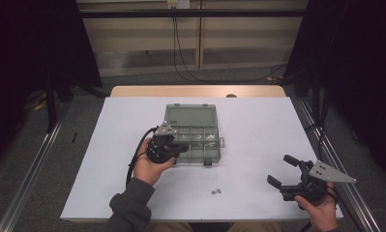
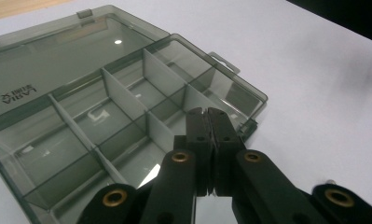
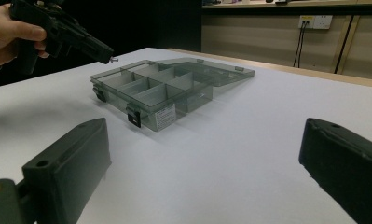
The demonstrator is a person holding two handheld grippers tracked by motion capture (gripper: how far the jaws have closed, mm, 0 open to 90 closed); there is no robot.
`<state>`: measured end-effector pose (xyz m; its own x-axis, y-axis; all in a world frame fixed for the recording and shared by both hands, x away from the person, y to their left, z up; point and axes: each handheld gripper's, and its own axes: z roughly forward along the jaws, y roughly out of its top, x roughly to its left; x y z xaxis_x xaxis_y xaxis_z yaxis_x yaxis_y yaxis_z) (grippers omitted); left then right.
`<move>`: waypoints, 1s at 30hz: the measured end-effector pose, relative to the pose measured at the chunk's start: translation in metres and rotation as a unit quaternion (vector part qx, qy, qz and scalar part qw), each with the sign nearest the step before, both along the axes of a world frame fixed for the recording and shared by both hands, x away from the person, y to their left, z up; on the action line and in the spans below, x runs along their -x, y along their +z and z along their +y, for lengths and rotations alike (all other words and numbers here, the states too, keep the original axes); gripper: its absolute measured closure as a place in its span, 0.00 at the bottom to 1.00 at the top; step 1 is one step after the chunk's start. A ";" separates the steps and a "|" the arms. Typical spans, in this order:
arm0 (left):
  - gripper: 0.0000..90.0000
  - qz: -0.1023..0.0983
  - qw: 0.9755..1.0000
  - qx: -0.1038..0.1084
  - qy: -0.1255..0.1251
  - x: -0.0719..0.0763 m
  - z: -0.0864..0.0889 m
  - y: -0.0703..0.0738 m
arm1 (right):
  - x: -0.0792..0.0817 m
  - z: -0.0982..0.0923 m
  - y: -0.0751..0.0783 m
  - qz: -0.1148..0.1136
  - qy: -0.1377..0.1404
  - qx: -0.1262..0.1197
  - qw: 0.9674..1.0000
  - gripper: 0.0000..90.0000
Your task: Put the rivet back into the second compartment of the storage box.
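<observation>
Left hand-held gripper (image 1: 181, 147) jaws pinched on a small screw (image 3: 112, 59), over the near-left part of the open box (image 1: 193, 134) mid-counter (image 1: 258, 125). Right hand-held gripper (image 1: 283, 170) wide, holding nothing, near right corner. Loose screws (image 1: 216, 191) by near edge.

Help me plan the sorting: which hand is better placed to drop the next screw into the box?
Left: its gripper pinches a small screw above the open box; the right gripper sits open, far off.
</observation>
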<state>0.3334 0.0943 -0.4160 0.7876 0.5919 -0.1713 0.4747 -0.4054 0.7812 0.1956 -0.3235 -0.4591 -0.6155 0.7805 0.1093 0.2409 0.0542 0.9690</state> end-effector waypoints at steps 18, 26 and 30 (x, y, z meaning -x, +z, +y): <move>0.99 -0.018 0.998 -0.011 0.065 -0.025 0.003 -0.007 | 0.000 0.000 0.000 0.000 0.002 -0.001 1.000 0.02; 0.99 -0.025 0.996 -0.034 0.084 -0.036 -0.004 -0.008 | -0.001 0.000 -0.001 -0.001 0.003 -0.002 1.000 0.02; 0.99 -0.020 0.995 -0.039 0.091 -0.041 -0.007 -0.013 | -0.001 0.000 -0.001 0.000 0.003 -0.003 1.000 0.02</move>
